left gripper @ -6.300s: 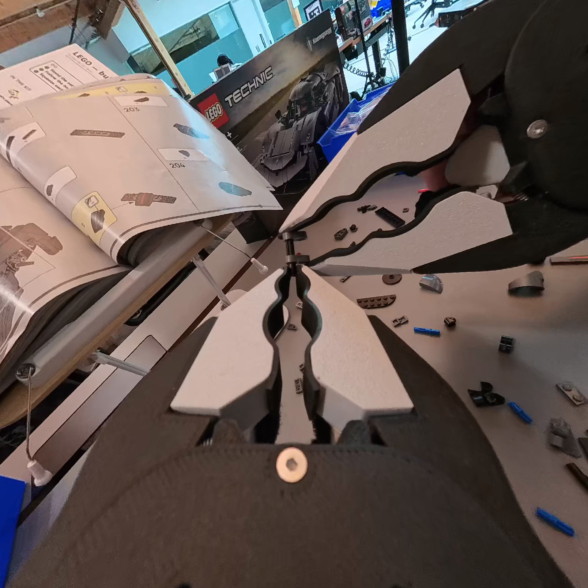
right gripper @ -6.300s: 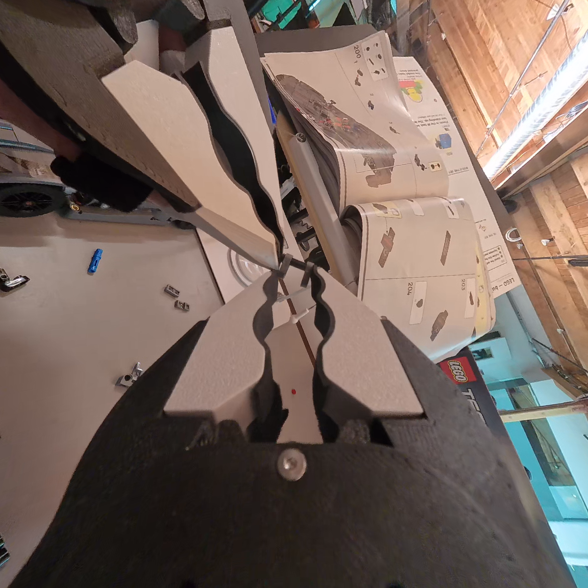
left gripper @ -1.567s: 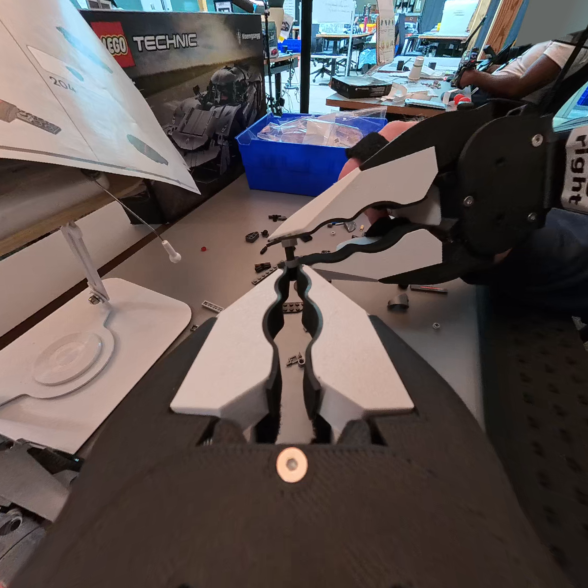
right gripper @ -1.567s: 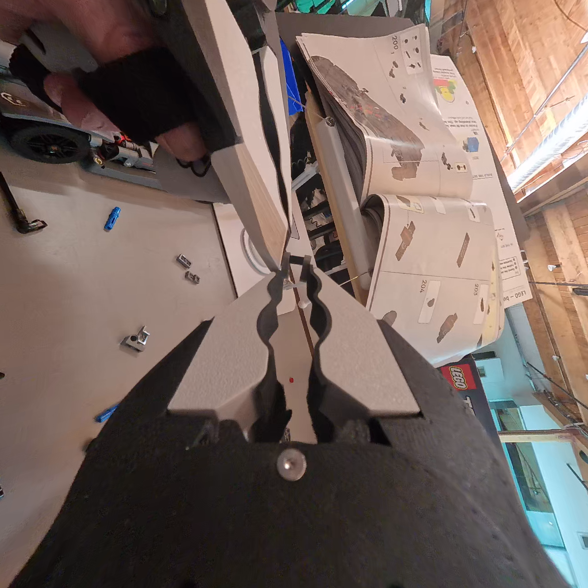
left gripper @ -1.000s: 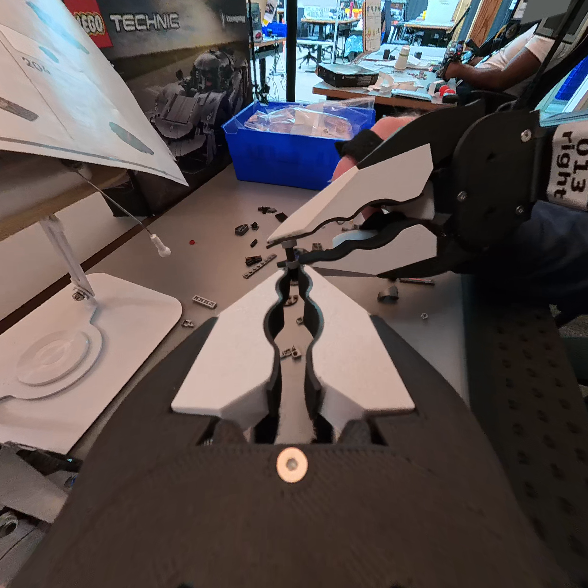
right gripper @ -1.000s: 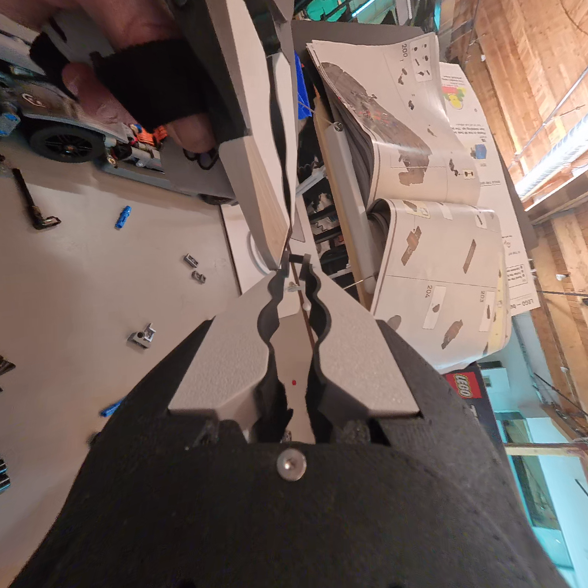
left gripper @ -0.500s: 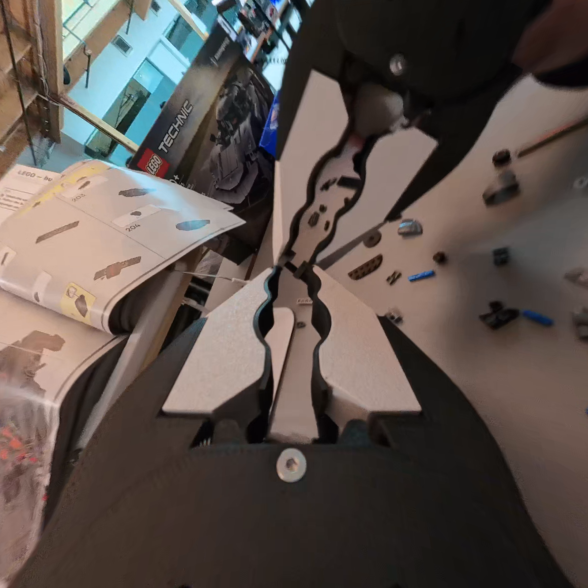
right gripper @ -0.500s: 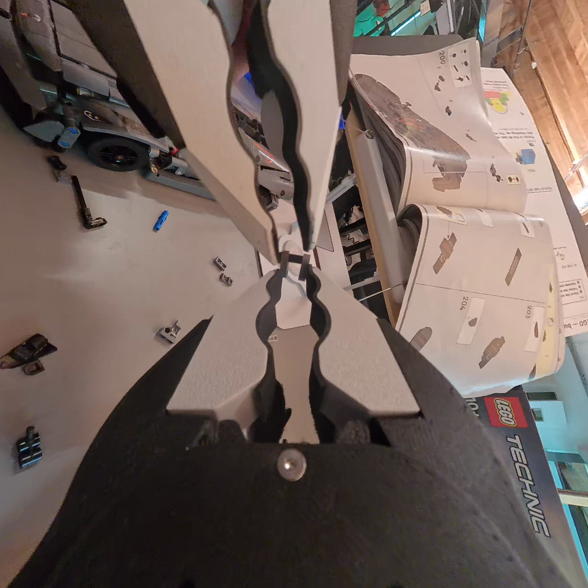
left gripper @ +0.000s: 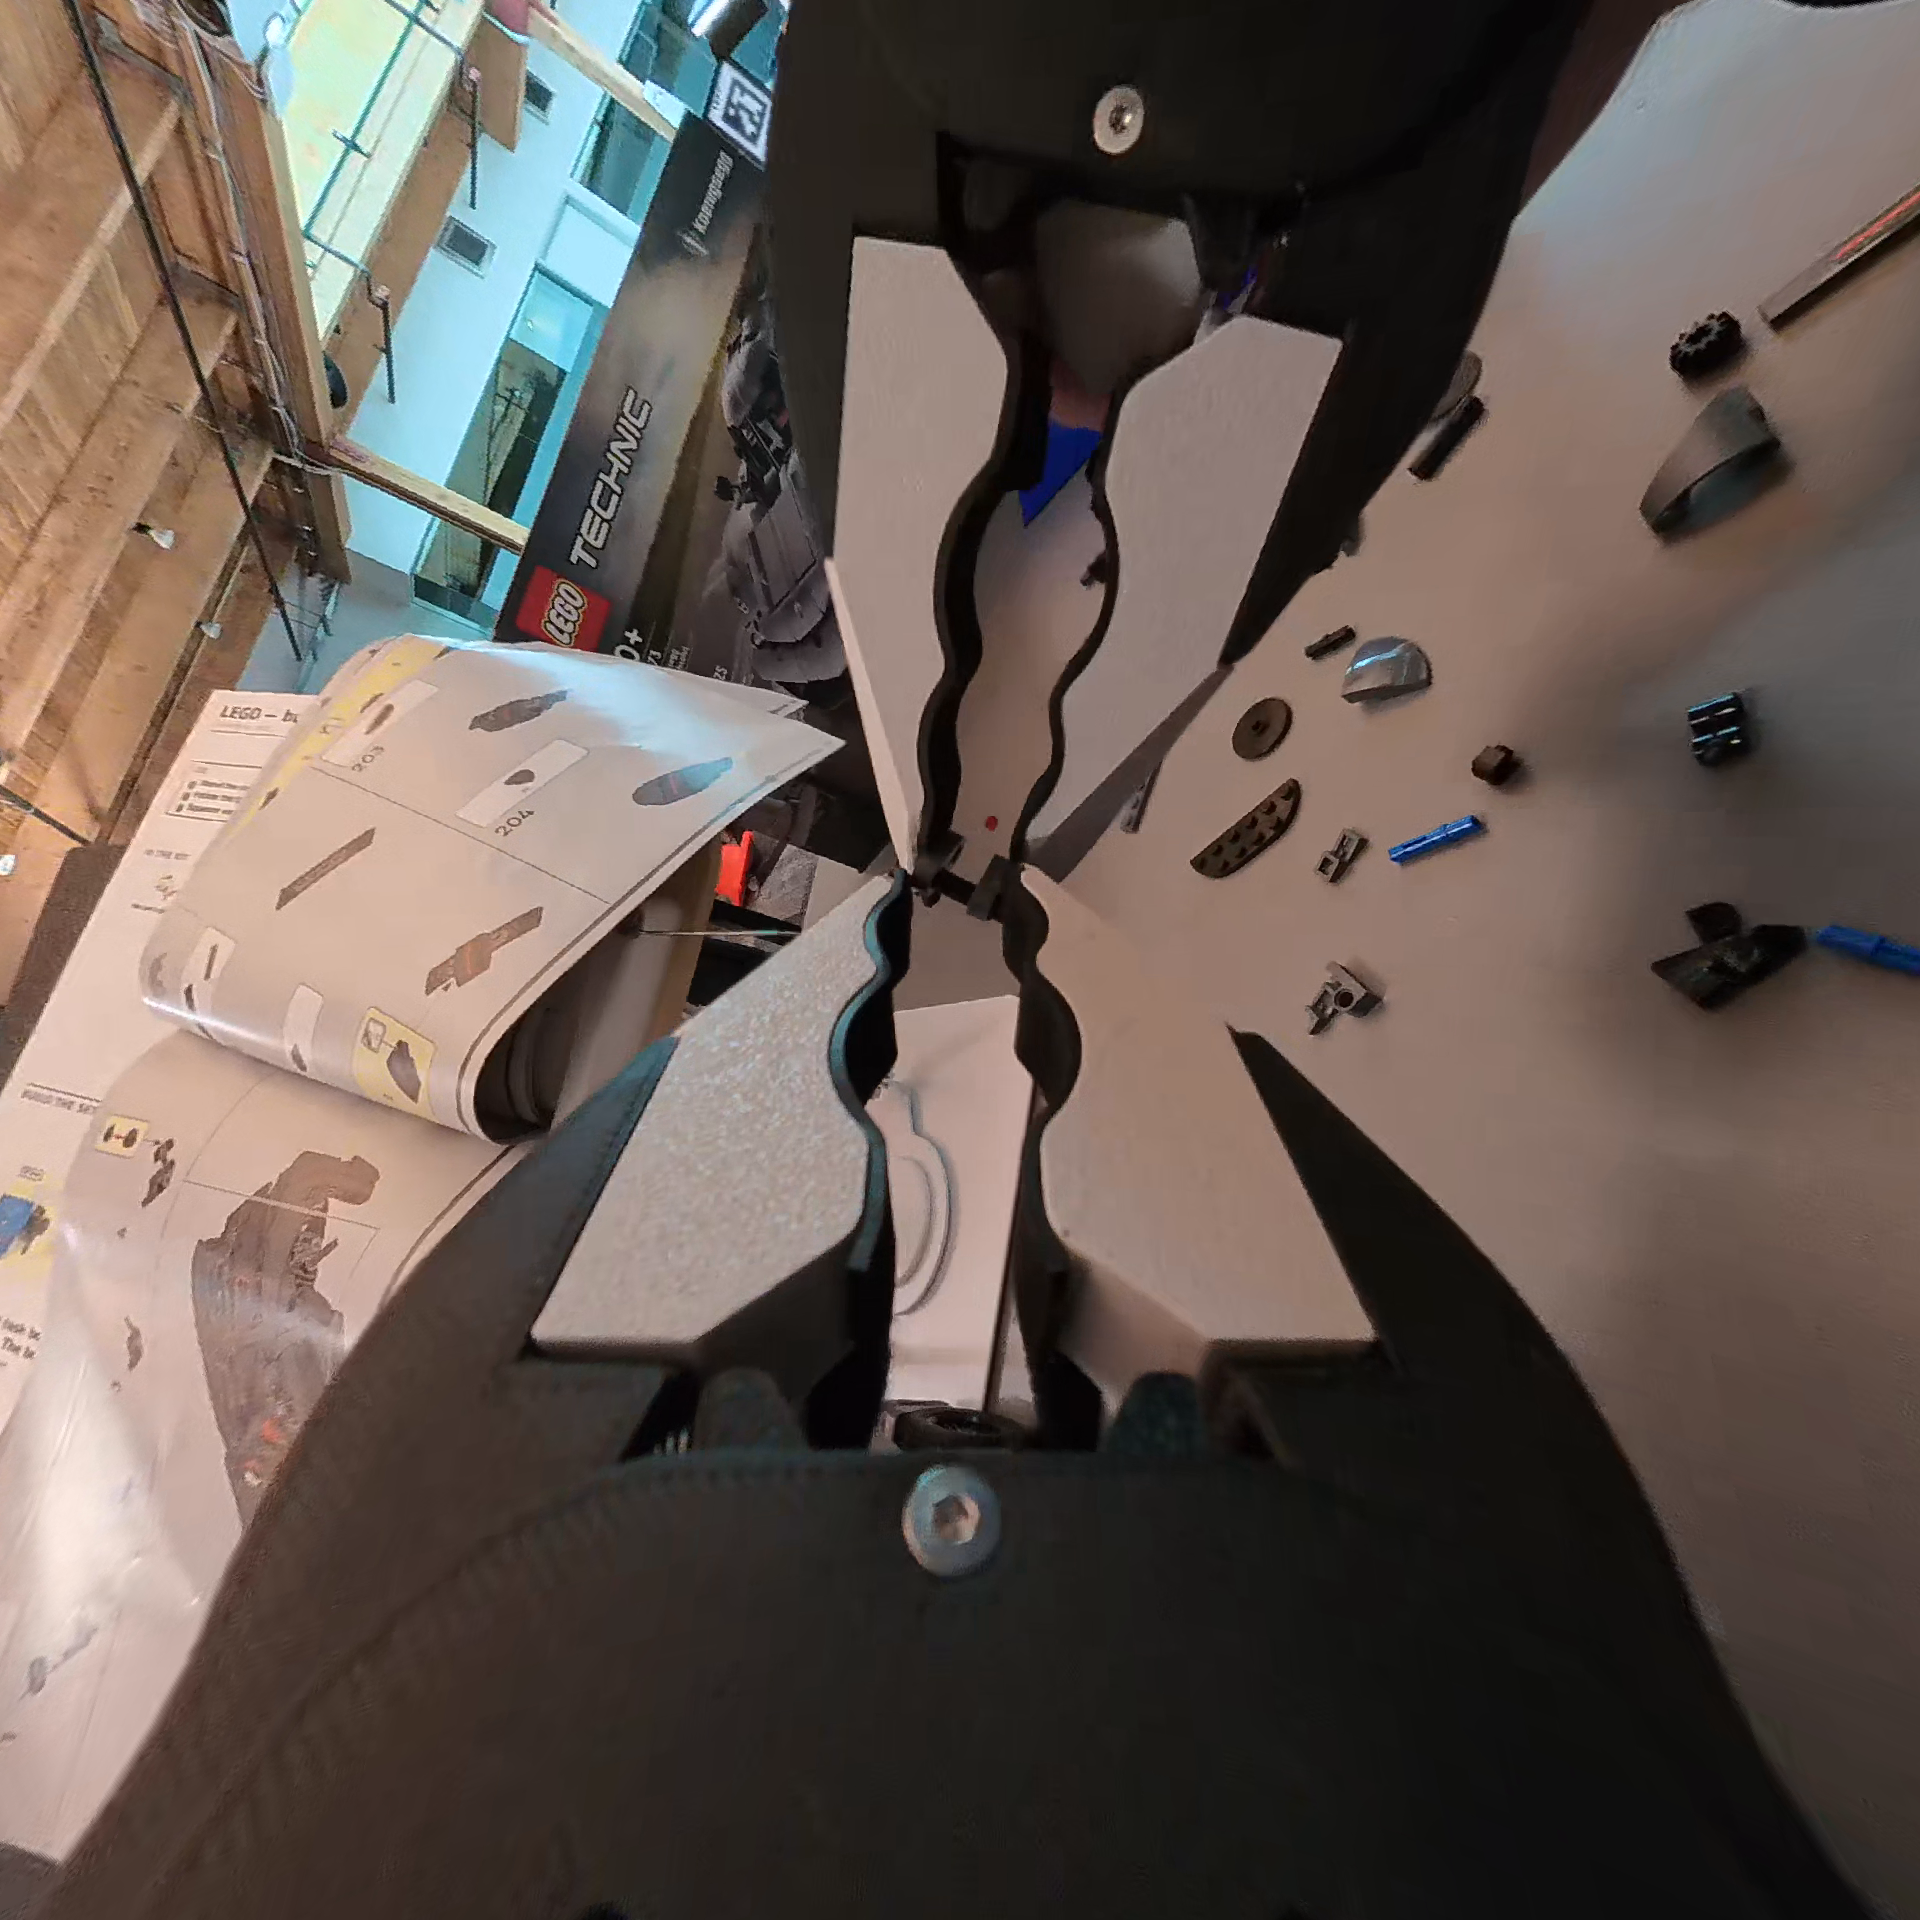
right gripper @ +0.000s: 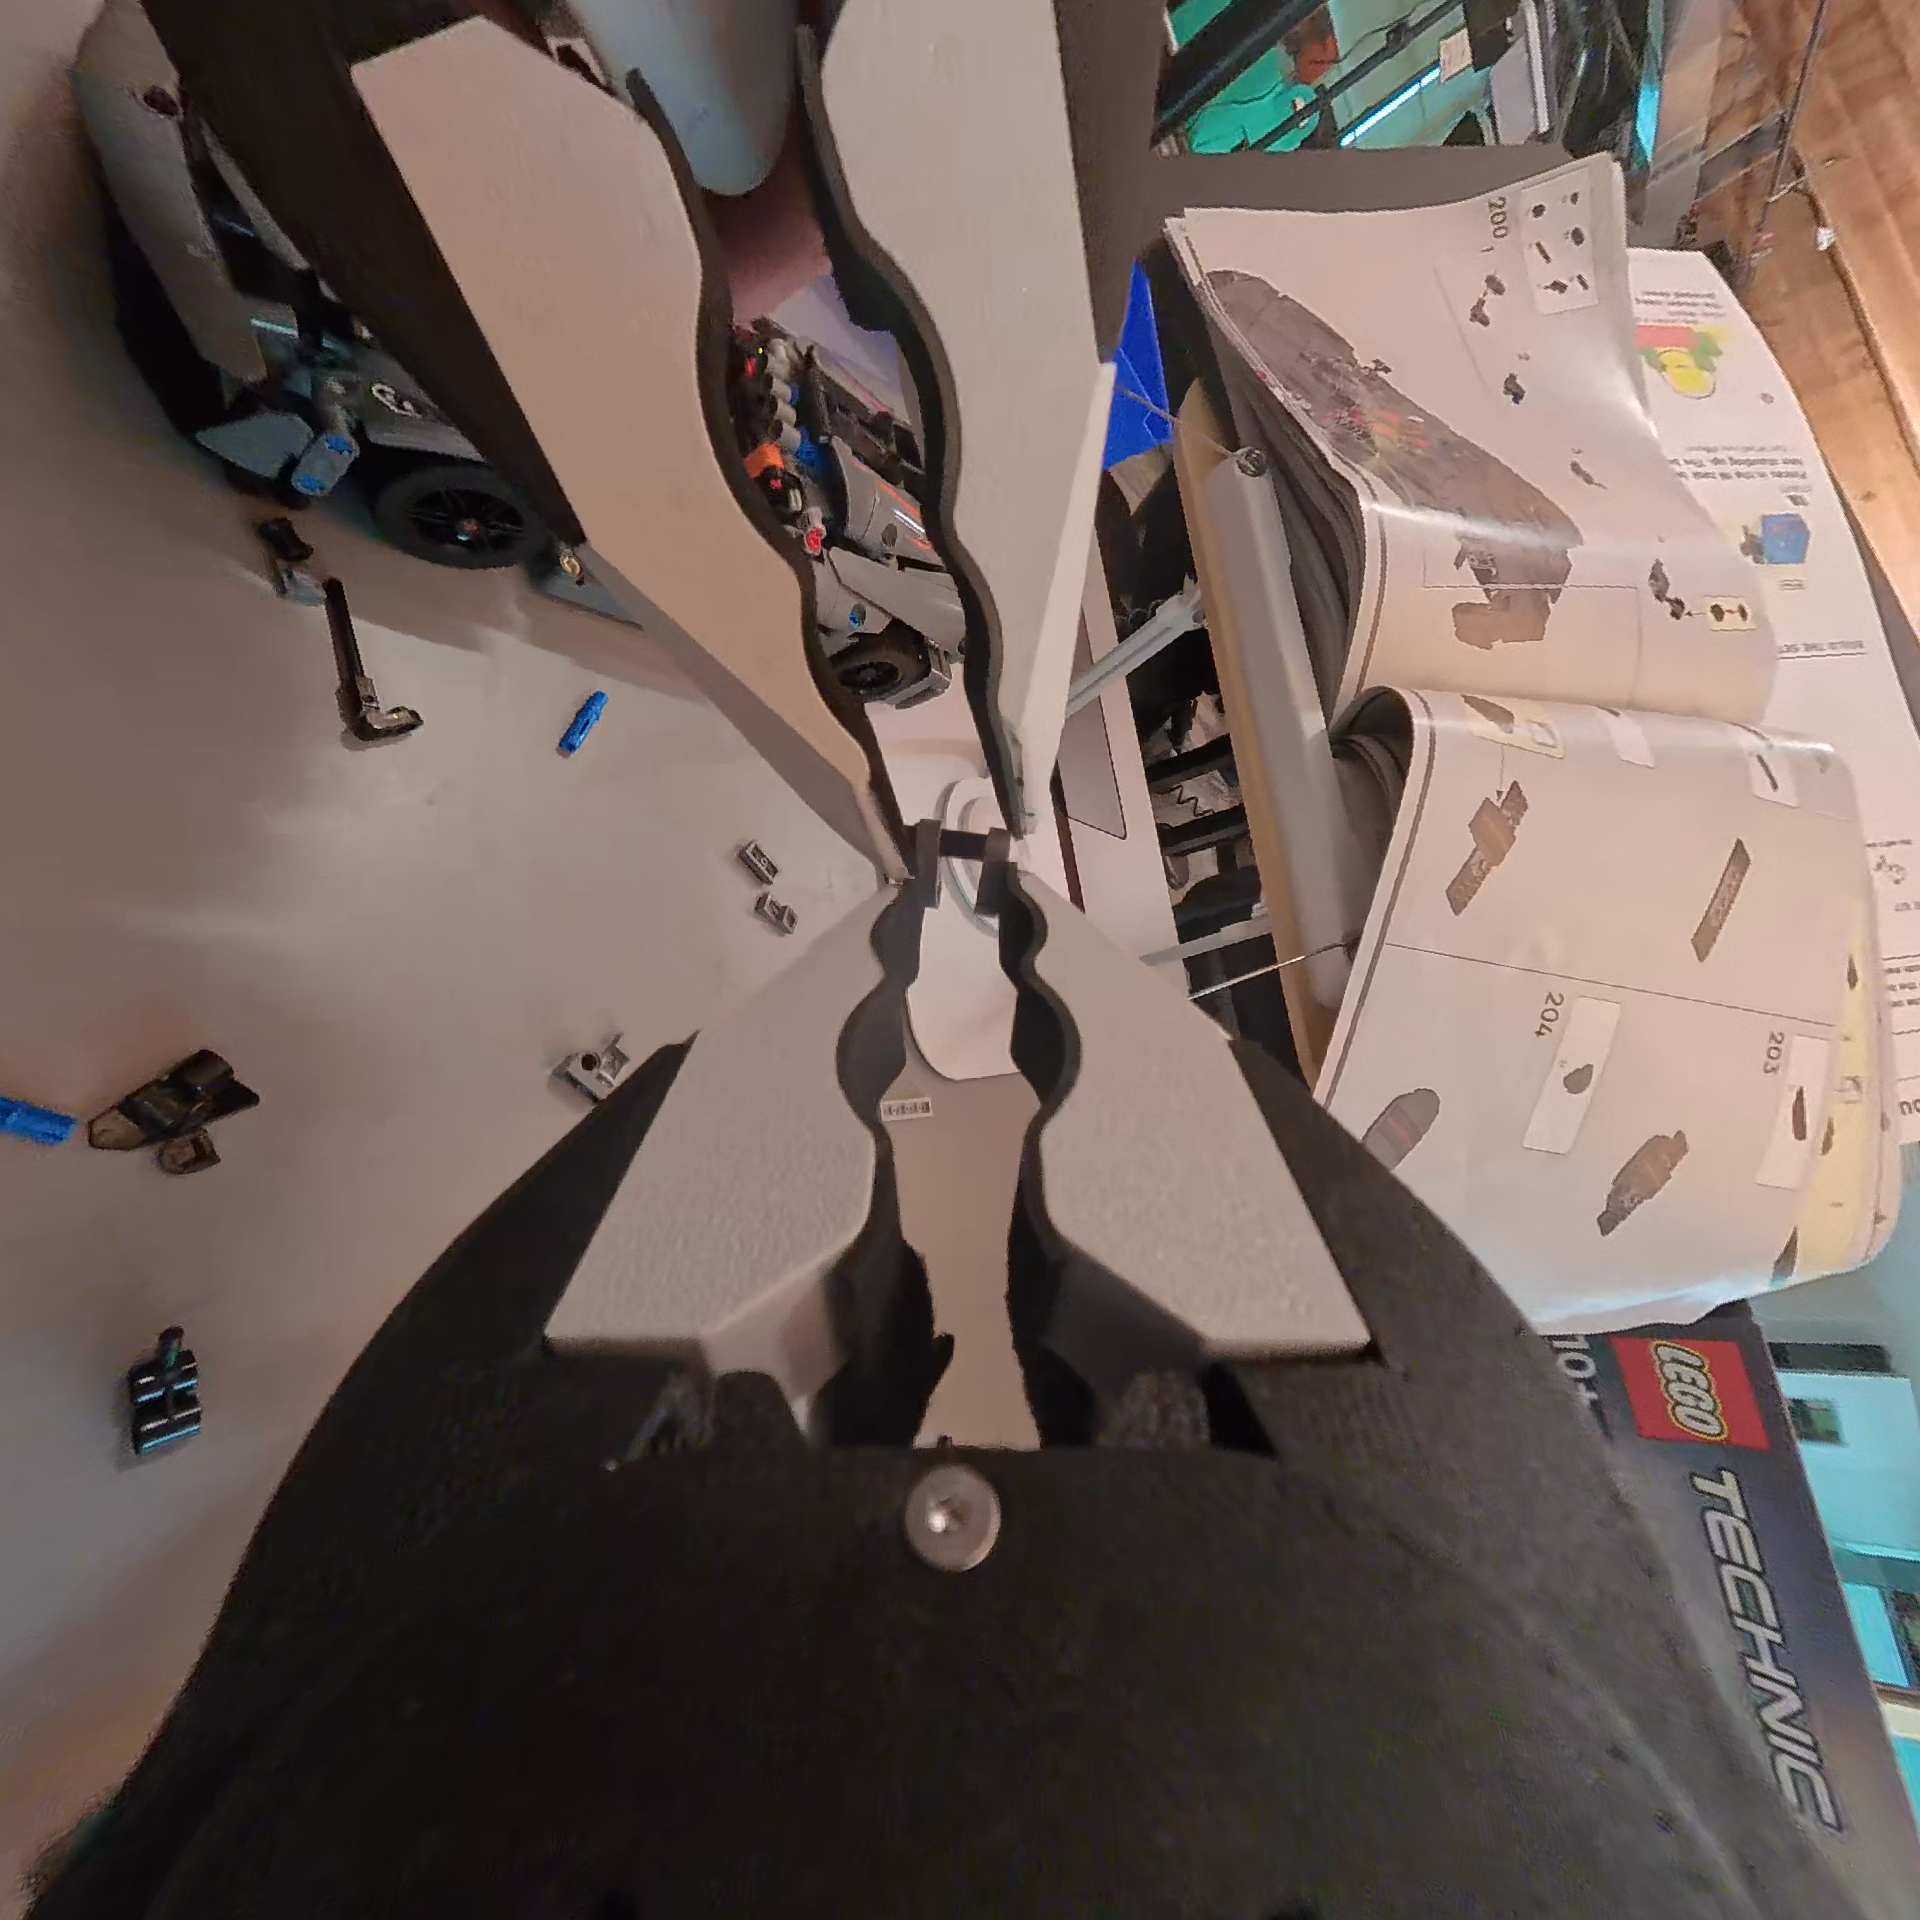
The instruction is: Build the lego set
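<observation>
left wrist view: left tool (left gripper: 961, 902) nearly closed, tips pinching a small dark lego pin assembly (left gripper: 964, 883) held in the air. right tool (left gripper: 966, 847) comes in from the top, tip to tip, clamped on the same piece. loose dark and blue lego parts (left gripper: 1439, 837) scattered on the pale grey desk (left gripper: 1558, 1143). open instruction booklet (left gripper: 468, 852) to the left, lego set box (left gripper: 634, 499) behind it.

right wrist view: right tool (right gripper: 961, 894) narrowly open, gripping the piece (right gripper: 961, 850) at its tips. left tool (right gripper: 951, 821) opposite, also on it. grey partly built lego car (right gripper: 416, 457) on the desk (right gripper: 260, 935) behind.
</observation>
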